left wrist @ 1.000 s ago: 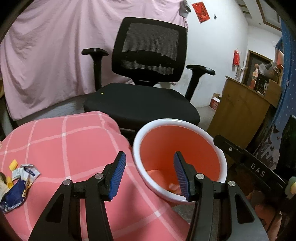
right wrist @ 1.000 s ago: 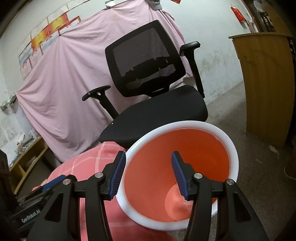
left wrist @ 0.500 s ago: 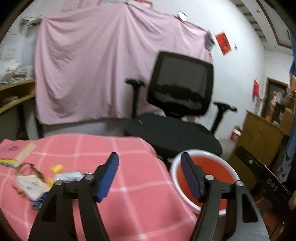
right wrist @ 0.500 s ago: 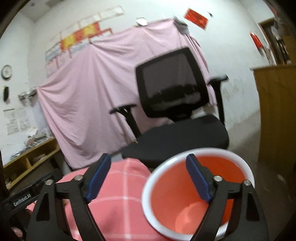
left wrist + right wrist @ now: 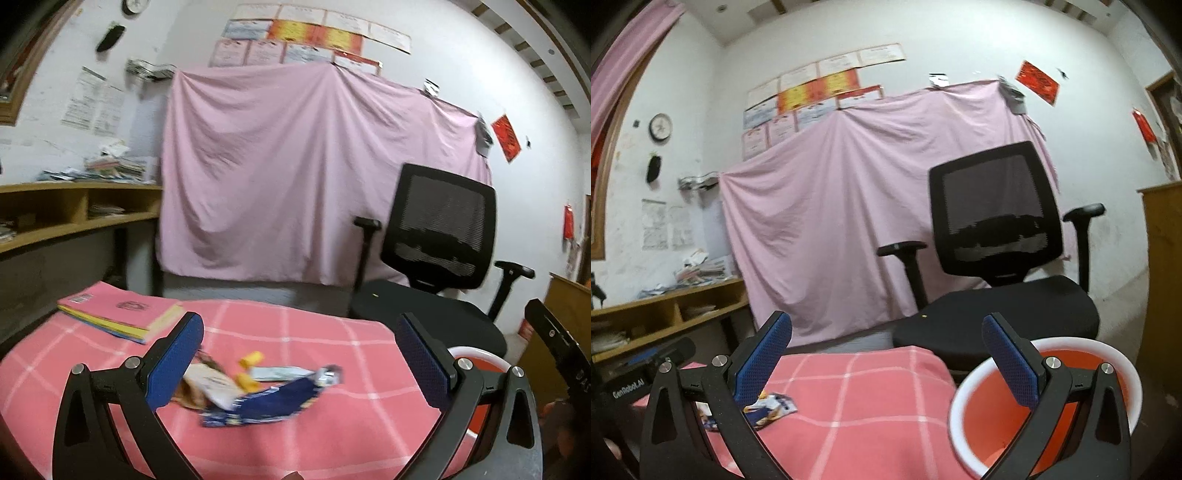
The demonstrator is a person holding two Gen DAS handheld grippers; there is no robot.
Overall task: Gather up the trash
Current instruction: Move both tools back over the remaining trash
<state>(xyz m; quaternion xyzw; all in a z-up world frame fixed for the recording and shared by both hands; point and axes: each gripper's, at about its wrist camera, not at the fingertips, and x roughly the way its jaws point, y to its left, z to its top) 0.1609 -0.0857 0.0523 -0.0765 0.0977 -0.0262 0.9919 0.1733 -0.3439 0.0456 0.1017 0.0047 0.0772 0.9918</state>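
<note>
While both grippers' fingers are opening with nothing between them, wrappers (image 5: 258, 391) are left uncollected mid-desk (image 5: 362, 424), beside the bin (image 5: 1045, 402).

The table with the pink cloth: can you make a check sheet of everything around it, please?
Surface: pink checked cloth covers the table.
Job's things: wrappers lie loose in a small pile on the cloth; the orange bin stands at the table's right edge.
Clutter: a stack of books at the cloth's far left corner.
Grippers: left hand-held gripper opening, nothing between its fingers; right hand-held gripper opening, also empty.
Cables: nothing seen.
Surroundings: black office chair, pink sheet on the wall, wooden shelf with papers.
</note>
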